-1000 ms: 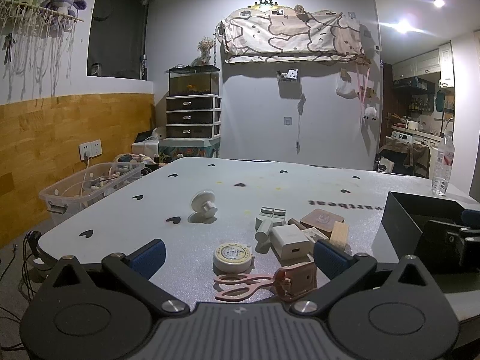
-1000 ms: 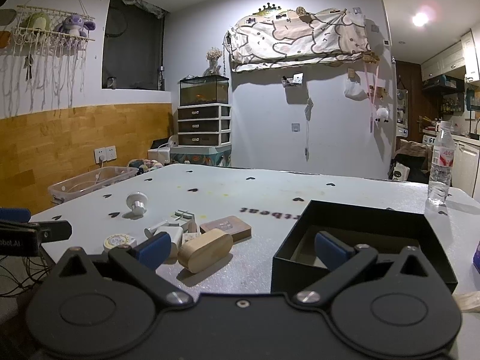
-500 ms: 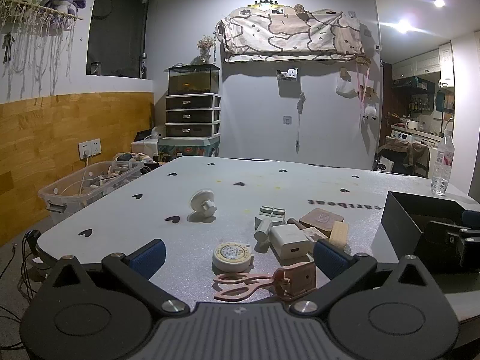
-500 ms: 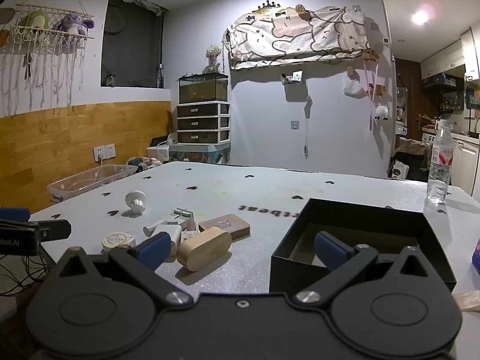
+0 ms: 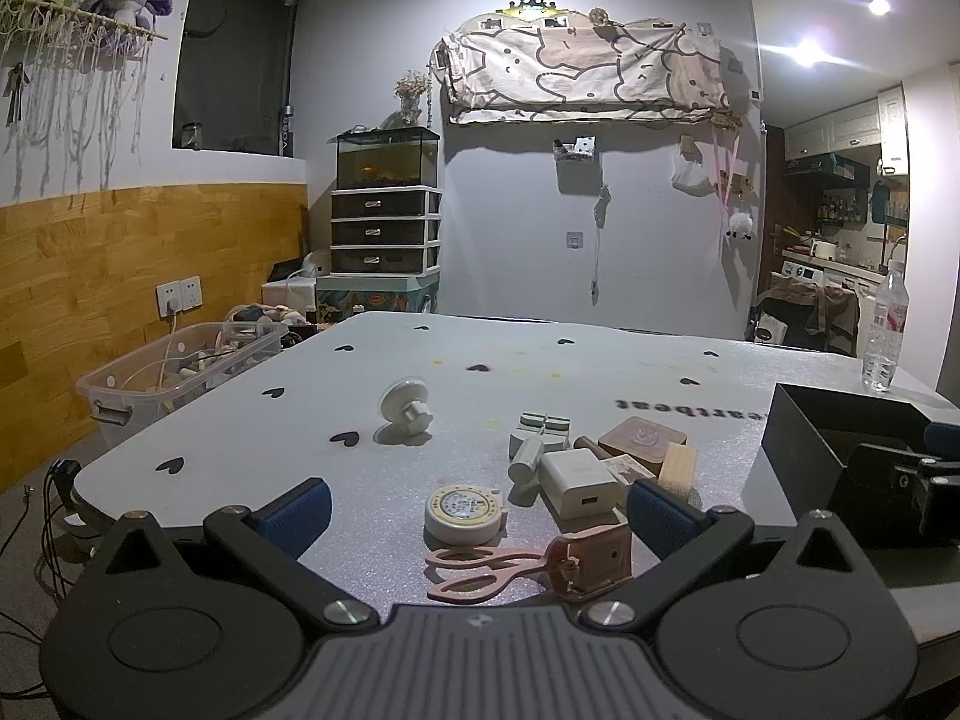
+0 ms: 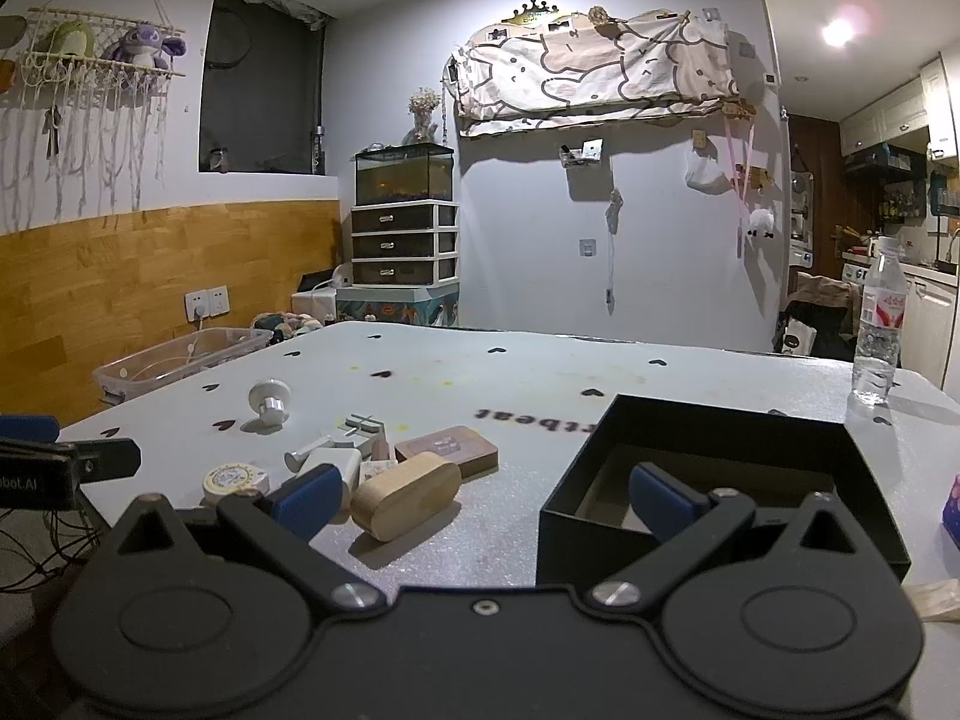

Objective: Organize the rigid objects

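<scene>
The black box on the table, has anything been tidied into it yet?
Nothing visible so far: the black box looks empty. Both grippers, left and right, are open, holding nothing. The charger, tape measure, scissors and wooden block are outside it.

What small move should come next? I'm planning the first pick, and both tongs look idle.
Probably ease the right tongs forward and left onto the rounded wooden block. Both tongs are open and empty, that block lies nearest the black box, and the box looks empty where visible. The left tongs hover over the tape roll.
</scene>
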`<state>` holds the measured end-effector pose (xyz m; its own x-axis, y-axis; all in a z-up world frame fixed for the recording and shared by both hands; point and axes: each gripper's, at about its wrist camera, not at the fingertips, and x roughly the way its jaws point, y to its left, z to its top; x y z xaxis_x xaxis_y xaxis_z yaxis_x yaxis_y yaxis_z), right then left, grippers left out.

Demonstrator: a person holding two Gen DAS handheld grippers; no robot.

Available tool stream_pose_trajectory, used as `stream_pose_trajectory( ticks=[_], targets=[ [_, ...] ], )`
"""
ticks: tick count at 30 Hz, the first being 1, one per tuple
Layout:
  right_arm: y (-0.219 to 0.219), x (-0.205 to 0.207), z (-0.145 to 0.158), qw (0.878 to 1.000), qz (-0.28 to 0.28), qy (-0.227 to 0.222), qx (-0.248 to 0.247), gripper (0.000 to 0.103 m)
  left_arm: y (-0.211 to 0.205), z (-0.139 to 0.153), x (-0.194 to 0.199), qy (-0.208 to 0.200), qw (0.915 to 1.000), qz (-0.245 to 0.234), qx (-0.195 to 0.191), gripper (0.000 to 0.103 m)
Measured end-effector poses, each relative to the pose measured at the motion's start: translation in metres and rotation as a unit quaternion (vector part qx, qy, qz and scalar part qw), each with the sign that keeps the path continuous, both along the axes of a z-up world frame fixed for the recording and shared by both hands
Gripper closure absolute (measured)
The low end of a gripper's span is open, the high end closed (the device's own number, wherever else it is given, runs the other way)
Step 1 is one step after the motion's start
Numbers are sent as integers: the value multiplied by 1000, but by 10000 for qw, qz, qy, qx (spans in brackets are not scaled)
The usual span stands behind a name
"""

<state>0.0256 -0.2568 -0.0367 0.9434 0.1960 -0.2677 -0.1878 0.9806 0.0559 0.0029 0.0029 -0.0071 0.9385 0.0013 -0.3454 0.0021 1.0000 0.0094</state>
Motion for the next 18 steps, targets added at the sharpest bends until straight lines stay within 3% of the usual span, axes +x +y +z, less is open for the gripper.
stream_pose_trajectory(
  ticks=[18],
  targets=[
    [-2,1,-4,10000,-4,29,2,0,-7,-14,6,30,10000,-27,-3,0]
  ],
)
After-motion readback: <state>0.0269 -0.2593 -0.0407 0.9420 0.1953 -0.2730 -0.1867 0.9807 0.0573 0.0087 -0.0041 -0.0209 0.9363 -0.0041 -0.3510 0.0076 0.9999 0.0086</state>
